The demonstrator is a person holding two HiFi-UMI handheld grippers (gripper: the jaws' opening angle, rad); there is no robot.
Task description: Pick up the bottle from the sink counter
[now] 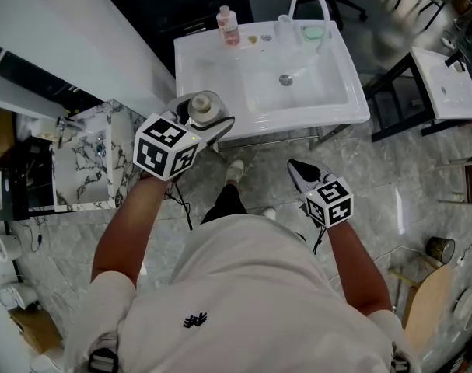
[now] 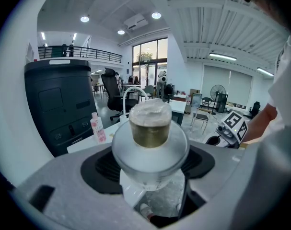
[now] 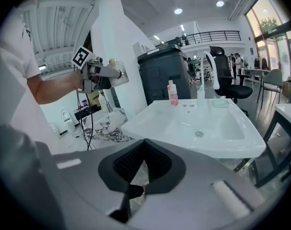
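left hand-held gripper (image 2: 150,169): clamps bottle (image 2: 150,128) | right hand-held gripper (image 3: 143,159): closed, empty | sink-top (image 1: 190,62): pink bottle (image 1: 229,26)

clear bottle (image 2: 149,153), seemingly gold cap (image 2: 149,133), white sink (image 1: 212,76)

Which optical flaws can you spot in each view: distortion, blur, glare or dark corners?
Left gripper view: fisheye, black corners; the bottle in the left tool looks soft, so close to the lens. Right gripper view: same round frame, the sink rim bows, the upper-right window glares. Head view: sharper, though the white sink shows little surface detail.
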